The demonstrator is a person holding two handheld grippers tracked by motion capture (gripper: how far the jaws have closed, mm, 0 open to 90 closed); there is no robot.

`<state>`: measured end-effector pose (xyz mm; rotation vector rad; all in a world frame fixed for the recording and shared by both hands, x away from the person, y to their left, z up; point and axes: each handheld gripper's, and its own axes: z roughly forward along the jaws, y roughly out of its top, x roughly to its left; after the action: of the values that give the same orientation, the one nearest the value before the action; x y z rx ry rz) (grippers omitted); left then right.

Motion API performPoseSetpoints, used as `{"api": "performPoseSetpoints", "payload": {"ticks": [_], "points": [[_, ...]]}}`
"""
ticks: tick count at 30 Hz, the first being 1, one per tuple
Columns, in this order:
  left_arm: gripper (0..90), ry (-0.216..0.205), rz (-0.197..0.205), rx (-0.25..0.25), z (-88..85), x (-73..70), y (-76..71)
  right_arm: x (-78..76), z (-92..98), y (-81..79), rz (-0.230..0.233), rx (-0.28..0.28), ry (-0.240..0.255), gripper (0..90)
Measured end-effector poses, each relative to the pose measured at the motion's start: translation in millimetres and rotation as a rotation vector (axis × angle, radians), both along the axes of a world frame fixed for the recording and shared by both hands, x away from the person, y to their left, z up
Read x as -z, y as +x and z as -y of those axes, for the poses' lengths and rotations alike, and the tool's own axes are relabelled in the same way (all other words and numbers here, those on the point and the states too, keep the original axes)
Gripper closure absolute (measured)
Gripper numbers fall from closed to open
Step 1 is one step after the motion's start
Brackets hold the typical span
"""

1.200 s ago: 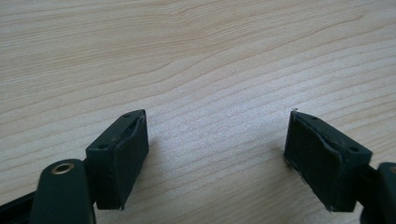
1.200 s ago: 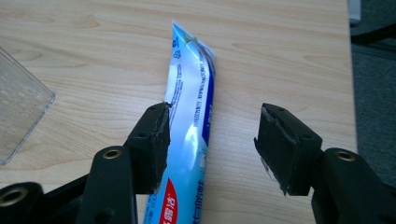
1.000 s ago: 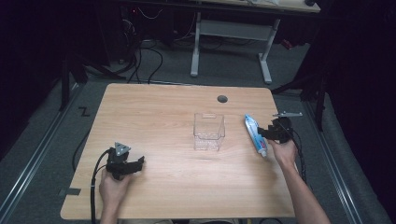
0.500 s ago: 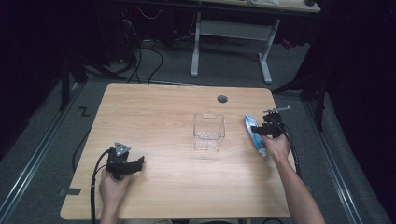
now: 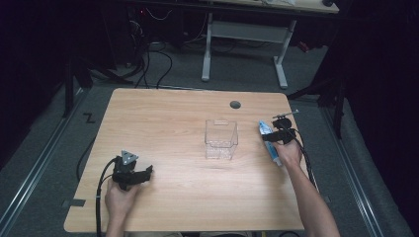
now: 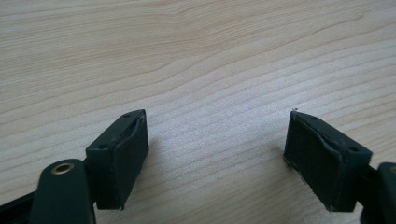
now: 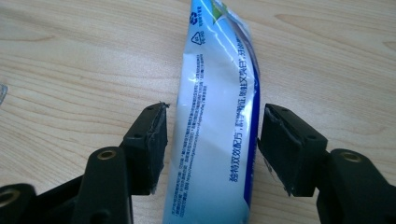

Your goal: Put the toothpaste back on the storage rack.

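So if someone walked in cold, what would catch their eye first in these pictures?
Probably the blue and white tube lying near the table's right edge, with the right gripper straddling it, fingers open on either side. Next, the clear plastic box standing mid-table. The left gripper rests open near the front left.

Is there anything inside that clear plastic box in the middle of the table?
The clear box looks empty: the wooden table shows through its walls. The blue-and-white tube lies outside it, between the right gripper's jaws. Something very small inside would not show.
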<state>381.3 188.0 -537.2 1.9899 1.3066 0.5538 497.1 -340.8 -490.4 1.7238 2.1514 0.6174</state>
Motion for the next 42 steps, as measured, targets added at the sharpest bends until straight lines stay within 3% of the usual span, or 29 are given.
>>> {"api": "performPoseSetpoints", "payload": {"ticks": [11,13,24,33,42], "points": [[21.9,0.002,0.0,0.0,0.0,0.0,-0.2,8.8,-7.3,6.9,-0.047,0.004,-0.051,46.0],[21.9,0.002,0.0,0.0,0.1,0.0,-0.4,10.6,-10.9,9.4,-0.071,-0.001,-0.06,48.7],[21.8,0.0,0.0,0.0,0.0,0.1,-0.8,5.4,-28.1,9.9,-0.075,-0.066,-0.157,67.5],[21.9,0.0,0.001,-0.001,-0.1,0.1,-1.0,1.4,-25.0,4.5,-0.089,-0.082,-0.132,69.4],[21.9,0.0,0.0,-0.005,-0.3,0.0,-0.7,-12.8,-25.0,-10.8,-0.051,-0.11,-0.082,69.7]]}}
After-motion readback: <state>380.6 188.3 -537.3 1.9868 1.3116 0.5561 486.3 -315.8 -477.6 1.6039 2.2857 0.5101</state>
